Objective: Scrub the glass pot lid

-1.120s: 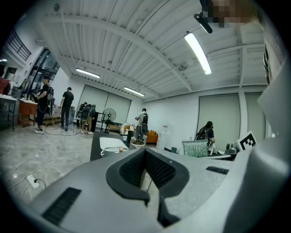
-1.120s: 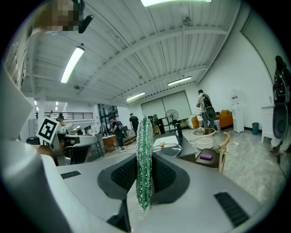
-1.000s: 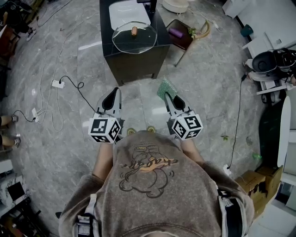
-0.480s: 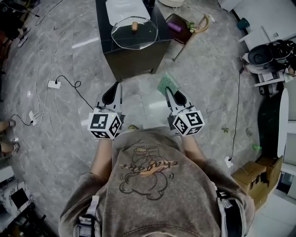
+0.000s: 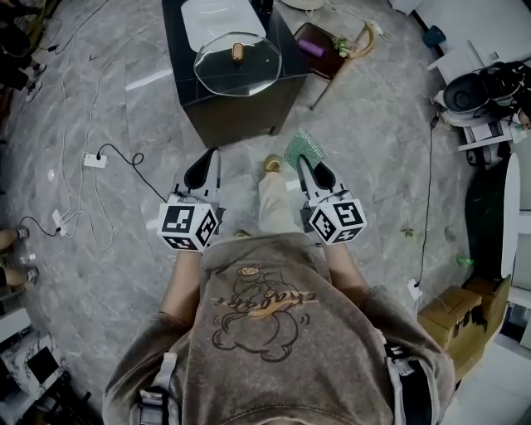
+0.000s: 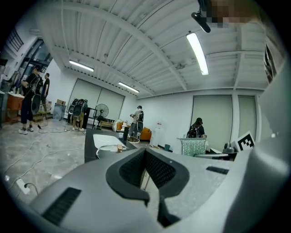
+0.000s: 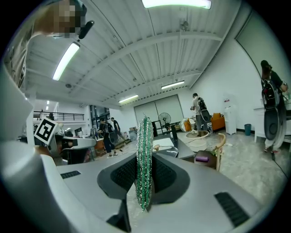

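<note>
The glass pot lid [image 5: 238, 66] with a brown knob lies on a black table [image 5: 241, 112] at the top of the head view, ahead of both grippers. It also shows small in the left gripper view as the lid [image 6: 112, 148]. My left gripper [image 5: 202, 172] is shut with nothing between its pads and points at the table from a short way off. My right gripper [image 5: 302, 164] is shut on a green mesh scrubber [image 7: 144, 159], which stands on edge between the pads and sticks out past the tips as the scrubber [image 5: 304, 148].
A white board [image 5: 220, 17] lies behind the lid on the table. A dark stool [image 5: 319, 43] with a purple thing stands right of the table. A power strip [image 5: 94, 159] and cables lie on the floor at left. My foot [image 5: 272, 164] is between the grippers. People stand far off.
A leg and foot have stepped forward between the grippers. Both grippers have moved a little closer to the black table, their jaws unchanged.
</note>
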Available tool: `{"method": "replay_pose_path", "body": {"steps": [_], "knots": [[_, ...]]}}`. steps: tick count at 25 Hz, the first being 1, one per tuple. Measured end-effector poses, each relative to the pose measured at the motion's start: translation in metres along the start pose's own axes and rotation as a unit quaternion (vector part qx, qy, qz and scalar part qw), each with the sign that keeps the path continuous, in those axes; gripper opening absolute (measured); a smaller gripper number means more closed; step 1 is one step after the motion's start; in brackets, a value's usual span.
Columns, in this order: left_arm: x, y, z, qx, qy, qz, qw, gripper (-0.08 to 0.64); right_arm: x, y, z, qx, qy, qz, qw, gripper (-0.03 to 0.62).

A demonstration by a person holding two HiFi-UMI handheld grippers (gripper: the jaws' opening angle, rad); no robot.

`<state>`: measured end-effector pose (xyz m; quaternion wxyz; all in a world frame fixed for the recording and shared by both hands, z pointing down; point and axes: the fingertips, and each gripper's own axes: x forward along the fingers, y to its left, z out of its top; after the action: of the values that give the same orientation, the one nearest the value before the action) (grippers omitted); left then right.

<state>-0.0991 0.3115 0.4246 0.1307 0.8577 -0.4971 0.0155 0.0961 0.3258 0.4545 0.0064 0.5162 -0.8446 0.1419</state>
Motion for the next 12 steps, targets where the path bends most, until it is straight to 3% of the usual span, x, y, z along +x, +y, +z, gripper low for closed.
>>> {"method": "replay_pose_path", "body": {"steps": [12], "knots": [[0.094, 0.043, 0.024, 0.001, 0.007, 0.018, 0.9998, 0.008, 0.108, -0.05, 0.027, -0.003, 0.013, 0.038, 0.999, 0.083]]}}
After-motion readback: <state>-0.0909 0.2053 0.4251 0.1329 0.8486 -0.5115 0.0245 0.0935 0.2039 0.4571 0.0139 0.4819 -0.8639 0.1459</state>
